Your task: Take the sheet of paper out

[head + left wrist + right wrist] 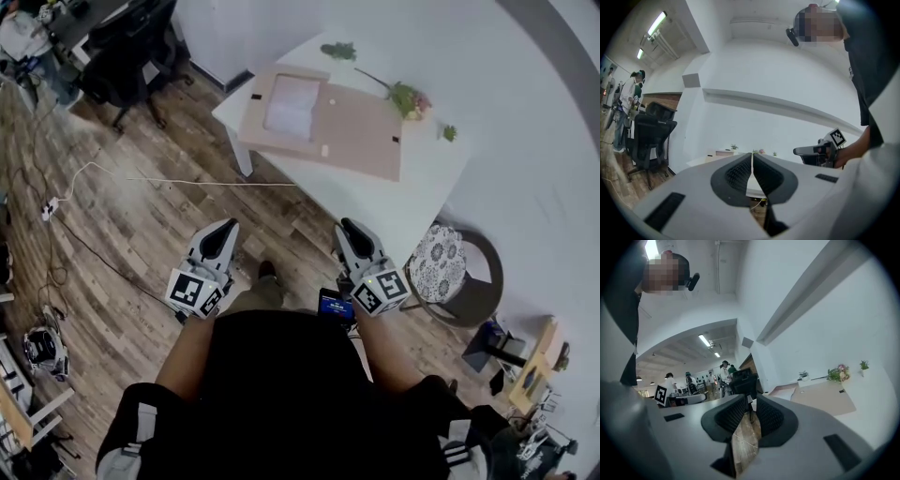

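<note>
Though mere patterns, square markers [194, 292]: left hand-held gripper [223, 230], right hand-held gripper [351, 229].

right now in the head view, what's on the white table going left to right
sheet of paper → small green plant → bunch of flowers → tiny green plant
</note>
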The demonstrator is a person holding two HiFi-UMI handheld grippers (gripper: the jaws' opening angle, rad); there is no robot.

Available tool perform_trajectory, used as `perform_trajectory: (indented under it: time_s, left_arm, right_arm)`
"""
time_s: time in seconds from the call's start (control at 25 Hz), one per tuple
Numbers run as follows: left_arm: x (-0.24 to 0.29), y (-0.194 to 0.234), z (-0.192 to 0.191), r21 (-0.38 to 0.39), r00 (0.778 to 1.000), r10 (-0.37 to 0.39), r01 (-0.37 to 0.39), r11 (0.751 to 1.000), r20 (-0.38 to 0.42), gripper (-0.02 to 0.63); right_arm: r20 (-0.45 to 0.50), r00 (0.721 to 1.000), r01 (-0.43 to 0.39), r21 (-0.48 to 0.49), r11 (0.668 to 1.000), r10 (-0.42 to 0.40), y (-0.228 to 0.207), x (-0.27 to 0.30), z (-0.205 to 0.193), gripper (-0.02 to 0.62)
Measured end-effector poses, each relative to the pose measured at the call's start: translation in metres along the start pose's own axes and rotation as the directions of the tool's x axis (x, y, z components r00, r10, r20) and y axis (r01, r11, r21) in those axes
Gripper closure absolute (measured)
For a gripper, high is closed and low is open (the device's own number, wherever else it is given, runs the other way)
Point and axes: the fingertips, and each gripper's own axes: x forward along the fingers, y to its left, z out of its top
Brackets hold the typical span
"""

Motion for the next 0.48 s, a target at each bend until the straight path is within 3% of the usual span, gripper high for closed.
perform_trajectory:
  time_s: [0.32, 0.48]
  left_arm:
    - [0.055, 0.055, 0.006, -0.009, 0.999, -0.037, 0.037, 0.999, 0.011, 0.592]
    - [0.082, 0.077, 0.006, -0.001, 0.999, -0.045, 0.045, 0.999, 0.005, 0.592]
  right_arm:
    - [0.007, 0.999, 0.035, 0.050, 0.998, -0.036, -0.042, 0.057, 0.021, 0.505]
    - [-0.009, 0.999, 0.031, 0.123, 0.992, -0.030, -0.066, 0.081, 0.020, 0.505]
